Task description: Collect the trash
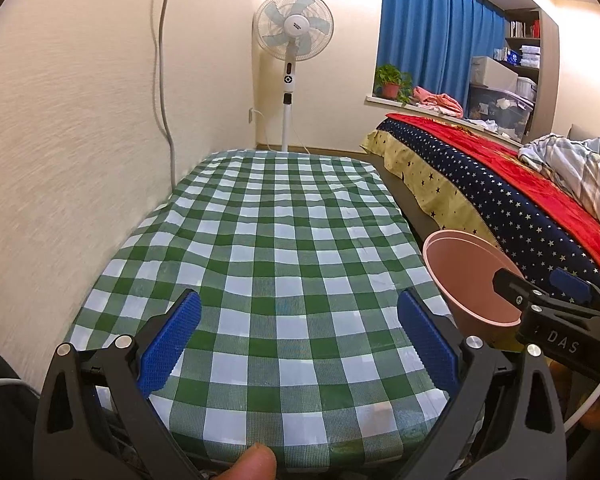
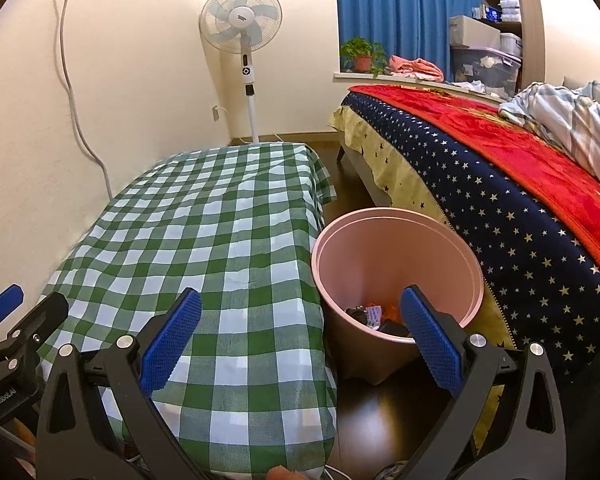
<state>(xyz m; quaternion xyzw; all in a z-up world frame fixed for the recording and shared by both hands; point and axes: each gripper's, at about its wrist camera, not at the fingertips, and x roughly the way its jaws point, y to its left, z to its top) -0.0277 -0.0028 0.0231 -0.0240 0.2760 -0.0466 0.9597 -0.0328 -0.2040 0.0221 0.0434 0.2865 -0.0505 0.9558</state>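
Left gripper [image 1: 298, 332] wide, empty, over checked tablecloth [image 1: 268, 240]; right gripper [image 2: 300, 332] wide, empty; pink bin [image 2: 396, 248] right of table, trash [image 2: 374, 316] inside

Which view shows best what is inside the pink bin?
The right wrist view: it looks down into the bin and shows trash at the bottom. In the left wrist view the right gripper hides part of the bin; no contents show.

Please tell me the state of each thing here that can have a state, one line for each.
left gripper: open, holding nothing
right gripper: open, holding nothing
pink bin: upright, no lid, some trash at the bottom
checked table: covered by cloth, nothing on it
curtain: drawn shut
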